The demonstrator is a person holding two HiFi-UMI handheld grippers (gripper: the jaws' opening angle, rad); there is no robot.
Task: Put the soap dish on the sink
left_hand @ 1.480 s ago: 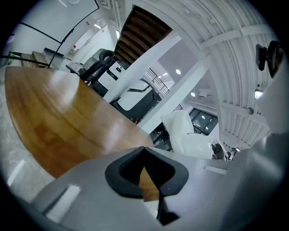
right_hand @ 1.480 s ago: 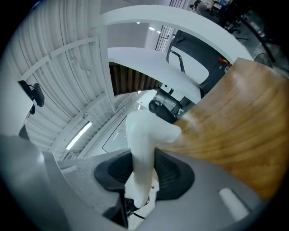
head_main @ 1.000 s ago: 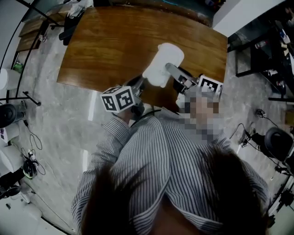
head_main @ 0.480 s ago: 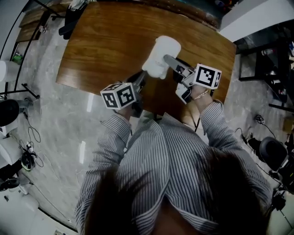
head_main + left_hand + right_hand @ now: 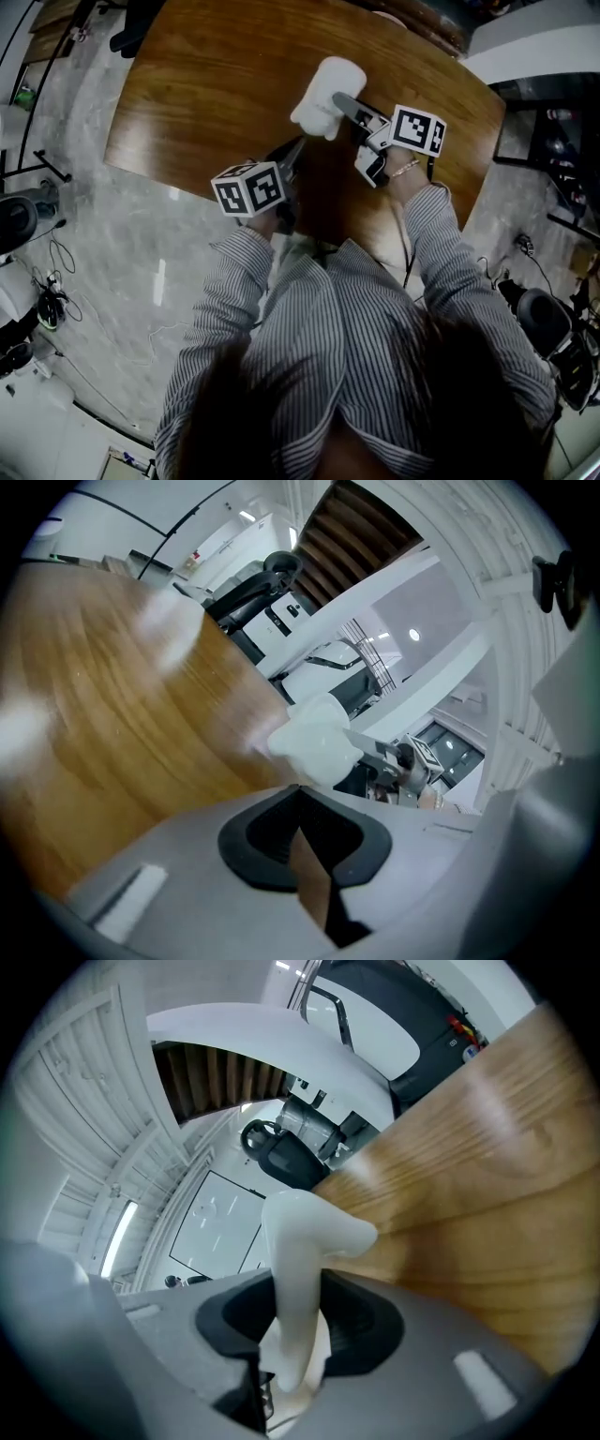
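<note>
Brown wood bench (image 5: 216, 84) with a shiny top fills the upper half of the head view, pale marble floor (image 5: 122, 253) all around it, and no sink shows in any of the views. The soap dish (image 5: 326, 97) sits just above centre of that view, over the bench. It's plain glossy white, rounded and kind of chunky, with a soft curled lip and no print or pattern I can see. The right hand-held gripper (image 5: 345, 103) has it: in the right gripper view the dish (image 5: 295, 1241) stands on edge between the two black pads, clamped on its lower part, rising toward the top of the frame and curling over to the right. So the dish sticks out past the fingertips, up and to the left of the gripper in the head view, with its long axis running lower left to upper right. The left hand-held gripper (image 5: 296, 152) is just below and left of the dish, pointing up at it but apart from it. Its jaws look closed on nothing, and the dish (image 5: 314, 747) shows just beyond its tips. My guess is the right hand does the carrying.
</note>
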